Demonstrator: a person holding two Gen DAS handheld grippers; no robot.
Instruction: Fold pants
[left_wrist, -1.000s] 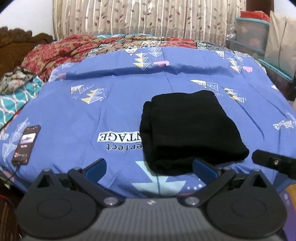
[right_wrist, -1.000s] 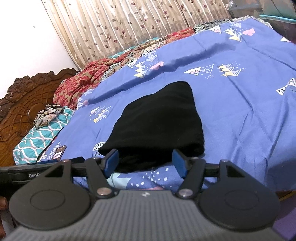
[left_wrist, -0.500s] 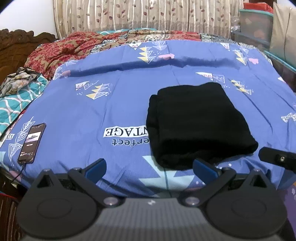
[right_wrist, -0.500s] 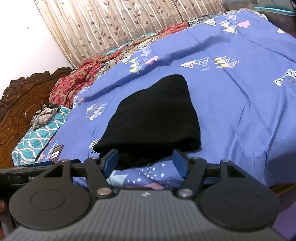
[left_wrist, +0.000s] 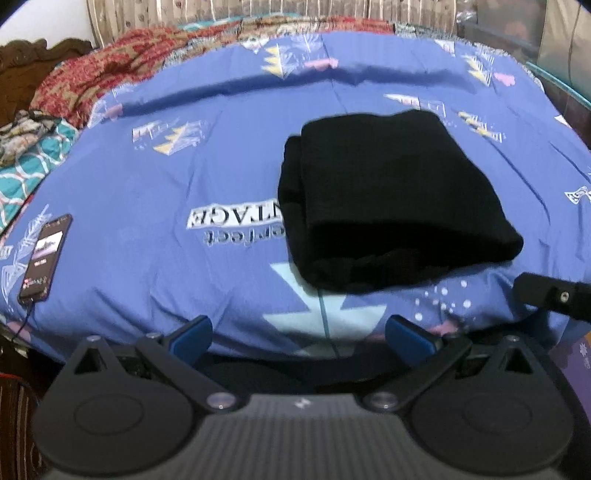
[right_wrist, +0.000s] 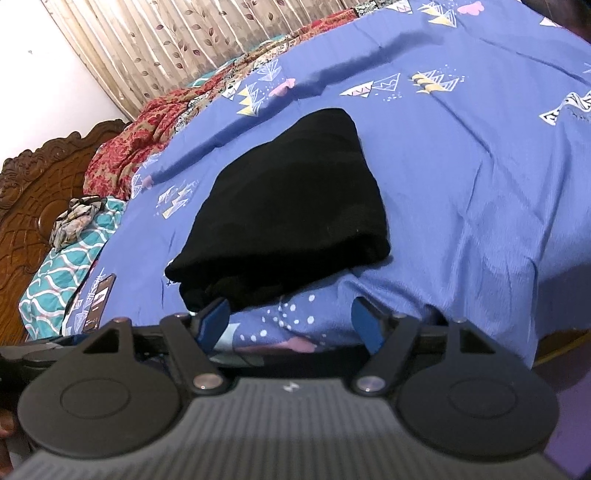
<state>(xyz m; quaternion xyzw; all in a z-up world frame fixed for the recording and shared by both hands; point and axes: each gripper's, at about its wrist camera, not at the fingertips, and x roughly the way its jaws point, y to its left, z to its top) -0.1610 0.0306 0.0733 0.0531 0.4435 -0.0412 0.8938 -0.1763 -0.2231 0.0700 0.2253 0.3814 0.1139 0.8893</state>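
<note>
The black pants (left_wrist: 391, 199) lie folded into a thick rectangle on the blue patterned bedsheet (left_wrist: 207, 155), near the bed's front edge. They also show in the right wrist view (right_wrist: 291, 206). My left gripper (left_wrist: 299, 334) is open and empty, held off the front edge of the bed, apart from the pants. My right gripper (right_wrist: 290, 319) is open and empty, also just off the bed's front edge below the pants. A part of the right gripper (left_wrist: 554, 295) shows at the right of the left wrist view.
A phone (left_wrist: 46, 258) on a cable lies on the sheet at the left; it also shows in the right wrist view (right_wrist: 98, 299). A teal patterned pillow (right_wrist: 62, 269), a red patterned cloth (left_wrist: 110, 70) and a carved wooden headboard (right_wrist: 33, 192) are at the left. Curtains (right_wrist: 177, 40) hang behind.
Both grippers have drawn back from the pants toward the bed's front edge, so the pants sit farther from the fingertips. The pants have not moved. Both stay open.
</note>
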